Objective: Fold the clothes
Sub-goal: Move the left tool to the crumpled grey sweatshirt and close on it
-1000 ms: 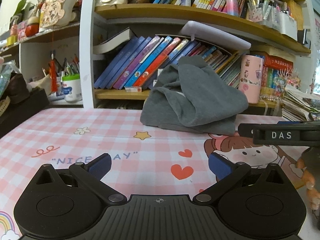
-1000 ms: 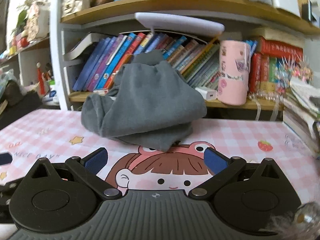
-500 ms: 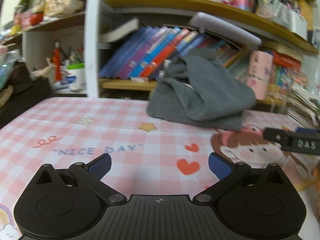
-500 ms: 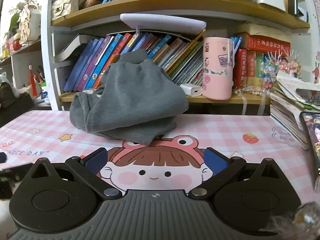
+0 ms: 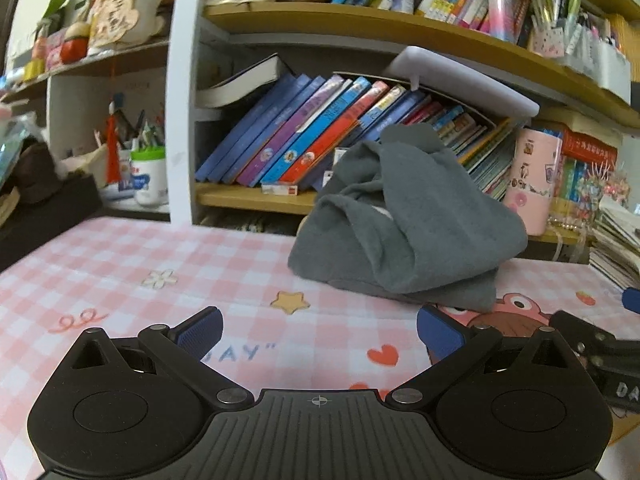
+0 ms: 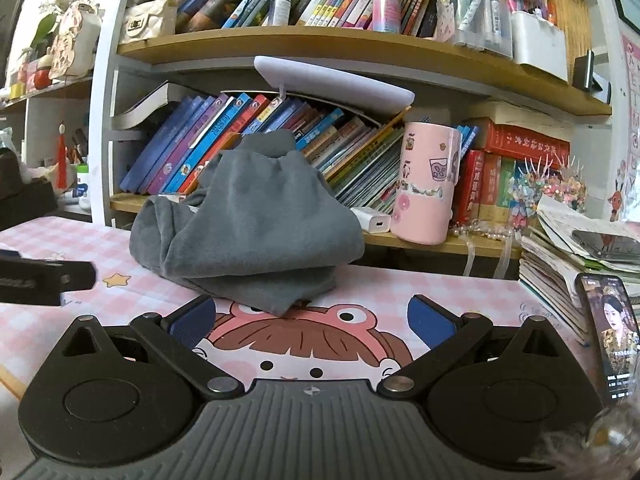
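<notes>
A grey garment [image 5: 404,220] sits in a crumpled heap at the far edge of the pink checked mat [image 5: 160,264], against the bookshelf [image 6: 280,48]. The left gripper [image 5: 318,330] and right gripper [image 6: 312,316] hover low over the mat just short of the heap, both with jaws spread wide and holding nothing. Folding has not begun; this looks like the approach. The next move likely calls for pinching two edges of the cloth and drawing it out flat.

Crumpled grey garment [image 5: 404,220] on checked tablecloth [image 5: 120,264], left gripper [image 5: 318,330] (fingers spread)
</notes>
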The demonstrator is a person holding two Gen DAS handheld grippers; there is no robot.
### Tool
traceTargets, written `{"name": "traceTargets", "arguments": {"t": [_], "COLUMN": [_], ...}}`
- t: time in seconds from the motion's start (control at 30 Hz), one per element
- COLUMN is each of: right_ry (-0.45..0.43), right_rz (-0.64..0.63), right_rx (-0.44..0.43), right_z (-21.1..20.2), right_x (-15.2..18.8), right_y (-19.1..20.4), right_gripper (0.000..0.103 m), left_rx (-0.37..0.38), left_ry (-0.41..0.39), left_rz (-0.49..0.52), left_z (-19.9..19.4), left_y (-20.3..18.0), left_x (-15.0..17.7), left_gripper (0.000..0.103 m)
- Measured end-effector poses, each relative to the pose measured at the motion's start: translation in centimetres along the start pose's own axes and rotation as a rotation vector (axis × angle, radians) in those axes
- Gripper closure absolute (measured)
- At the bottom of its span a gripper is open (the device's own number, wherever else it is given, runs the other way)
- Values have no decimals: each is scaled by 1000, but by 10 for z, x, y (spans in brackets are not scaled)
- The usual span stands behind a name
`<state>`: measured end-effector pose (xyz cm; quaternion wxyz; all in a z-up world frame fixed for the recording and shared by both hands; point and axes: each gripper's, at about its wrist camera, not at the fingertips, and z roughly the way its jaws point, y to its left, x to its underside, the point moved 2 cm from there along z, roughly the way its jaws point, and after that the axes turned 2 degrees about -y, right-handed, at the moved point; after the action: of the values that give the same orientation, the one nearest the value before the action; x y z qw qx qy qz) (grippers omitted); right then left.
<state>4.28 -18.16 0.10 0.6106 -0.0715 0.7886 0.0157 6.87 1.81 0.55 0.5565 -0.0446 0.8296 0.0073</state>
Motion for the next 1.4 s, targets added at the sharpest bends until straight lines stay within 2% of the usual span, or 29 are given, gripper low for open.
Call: {"name": "traceTargets", "arguments": {"t": [0.23, 0.43, 0.63, 0.73, 0.8, 0.9, 0.97, 1.0, 1.07, 1.13, 1.2, 1.4], "right_ry": [23, 63, 102, 99, 102, 112, 115, 116, 117, 113, 108, 97], "right_rz": [30, 67, 144, 177, 198, 222, 228, 230, 236, 241, 246, 274], "right_rx": [-79, -28, -32, -41, -52, -65, -69, -72, -79, -81, -81, -95], "right_z": [3, 8, 12, 10, 10, 10, 10, 10, 10, 9, 8, 3], "right_x": [1, 2, 3, 1, 0, 0, 0, 0, 0, -1, -2, -6], "right_y": [-2, -7, -19, -24, -26, -28, -28, -27, -28, -29, -30, -32], "right_gripper": [0, 0, 0, 0, 0, 0, 0, 0, 0, 0, 0, 0], "left_rx": [-7, 46, 97, 111, 121, 147, 171, 173, 161, 134, 115, 75], "left_ry": [17, 57, 101, 135, 160, 193, 200, 198, 179, 127, 73, -104], "left_rz": [33, 26, -24, -49, -106, -209, -275, -296, -326, -335, -358, -381], "left_z": [31, 57, 84, 97, 103, 110, 111, 110, 104, 93, 77, 1], "left_y": [-16, -27, -43, -47, -44, -33, -22, -17, -5, 11, 31, 84], "left_x": [-12, -24, -32, -31, -30, -27, -27, -29, -33, -43, -54, -84], "left_gripper": [0, 1, 1, 12, 21, 53, 82, 87, 91, 96, 97, 99]}}
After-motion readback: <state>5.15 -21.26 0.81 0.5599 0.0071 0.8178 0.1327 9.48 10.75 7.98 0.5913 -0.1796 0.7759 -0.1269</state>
